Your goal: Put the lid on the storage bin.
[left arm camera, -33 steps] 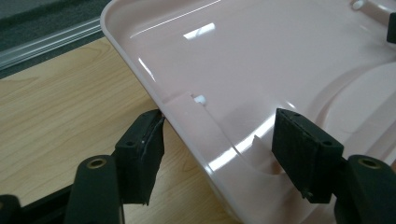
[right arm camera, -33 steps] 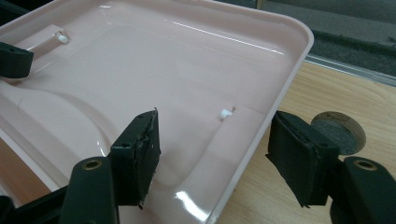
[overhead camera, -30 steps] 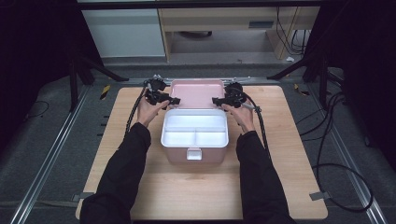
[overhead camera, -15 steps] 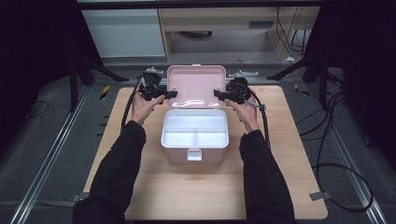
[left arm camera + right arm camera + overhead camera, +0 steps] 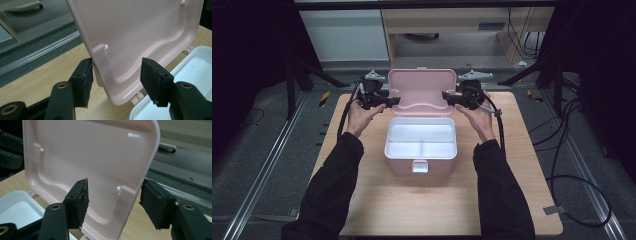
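Note:
A pink box [image 5: 420,169] with a white divided tray [image 5: 420,140] stands mid-table, and its pink lid [image 5: 422,92] is swung up near upright. My left gripper [image 5: 394,101] straddles the lid's left edge. In the left gripper view [image 5: 116,72] its jaws have just been closing around the lid [image 5: 140,30]. One pad touches the outer rim and the other stands off the inner face. My right gripper [image 5: 447,97] straddles the right edge. In the right gripper view [image 5: 115,195] the lid [image 5: 87,152] sits between its pads with gaps, so both grippers are open.
The wooden table [image 5: 362,200] has bare room in front of and beside the box. Black cables [image 5: 572,180] lie on the floor at the right. A metal rail [image 5: 267,165] runs along the left side, and a cabinet [image 5: 442,30] stands behind the table.
The lid has swung up to stand taller and more upright. Both hands and grippers have risen with it at its two side edges.

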`<control>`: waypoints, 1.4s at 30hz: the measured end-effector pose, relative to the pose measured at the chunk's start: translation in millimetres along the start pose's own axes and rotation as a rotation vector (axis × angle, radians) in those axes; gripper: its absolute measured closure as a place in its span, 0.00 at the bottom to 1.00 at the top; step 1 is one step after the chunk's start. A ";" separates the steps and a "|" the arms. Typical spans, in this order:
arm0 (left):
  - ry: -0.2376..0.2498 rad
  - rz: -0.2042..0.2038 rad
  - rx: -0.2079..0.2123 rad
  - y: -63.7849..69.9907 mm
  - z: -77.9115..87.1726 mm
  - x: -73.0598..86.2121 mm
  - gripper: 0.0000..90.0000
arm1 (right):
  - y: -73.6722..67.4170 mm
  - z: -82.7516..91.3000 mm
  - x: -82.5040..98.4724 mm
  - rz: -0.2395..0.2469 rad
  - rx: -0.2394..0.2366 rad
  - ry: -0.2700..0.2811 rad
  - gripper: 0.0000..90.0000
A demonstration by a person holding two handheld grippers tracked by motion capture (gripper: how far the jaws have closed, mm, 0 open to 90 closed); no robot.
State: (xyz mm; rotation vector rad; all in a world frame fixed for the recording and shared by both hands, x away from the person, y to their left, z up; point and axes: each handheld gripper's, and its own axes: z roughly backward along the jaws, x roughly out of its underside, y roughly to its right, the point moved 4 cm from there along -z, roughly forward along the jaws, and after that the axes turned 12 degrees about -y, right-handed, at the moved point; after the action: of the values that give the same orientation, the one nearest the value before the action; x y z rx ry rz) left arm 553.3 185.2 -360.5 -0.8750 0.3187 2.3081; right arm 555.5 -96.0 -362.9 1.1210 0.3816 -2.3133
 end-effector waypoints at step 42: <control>-0.025 -0.233 -0.033 64.2 57.2 70.7 0.61 | -53.7 71.7 65.8 0.131 -0.063 -0.002 0.57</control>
State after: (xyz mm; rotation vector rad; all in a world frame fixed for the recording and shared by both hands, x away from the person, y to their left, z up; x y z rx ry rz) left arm 442.5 194.6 -364.5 -0.8513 0.1588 2.1117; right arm 445.3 -108.1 -369.7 1.0802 0.3663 -2.1737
